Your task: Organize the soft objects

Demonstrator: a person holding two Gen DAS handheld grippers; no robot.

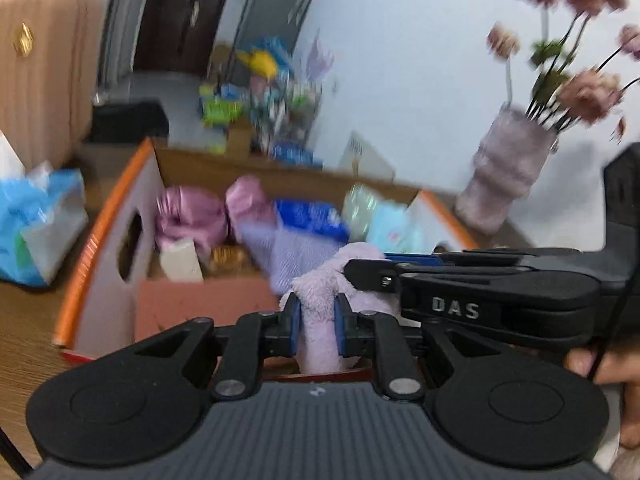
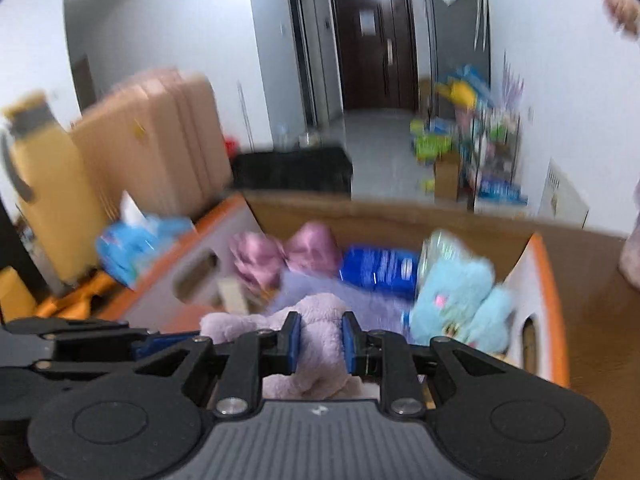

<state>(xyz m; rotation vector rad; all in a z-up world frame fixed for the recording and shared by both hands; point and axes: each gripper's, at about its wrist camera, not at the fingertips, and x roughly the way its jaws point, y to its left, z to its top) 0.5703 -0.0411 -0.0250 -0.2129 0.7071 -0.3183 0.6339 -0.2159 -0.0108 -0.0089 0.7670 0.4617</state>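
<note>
We hold the fluffy lilac plush toy point(image 2: 320, 336) with both grippers, left gripper point(image 1: 316, 320) and right gripper point(image 2: 320, 338) each clamped on a fold. Over the orange-edged cardboard box point(image 2: 554, 300), we should lower evenly and release together.

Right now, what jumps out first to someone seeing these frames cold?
Both claws are shut on the same pale purple plush toy: the left claw and right claw each pinch it between blue pads, just over the near edge of an orange-trimmed cardboard box. Inside the box, a light blue plush sits at the right, with pink shiny bags at the back.
</note>
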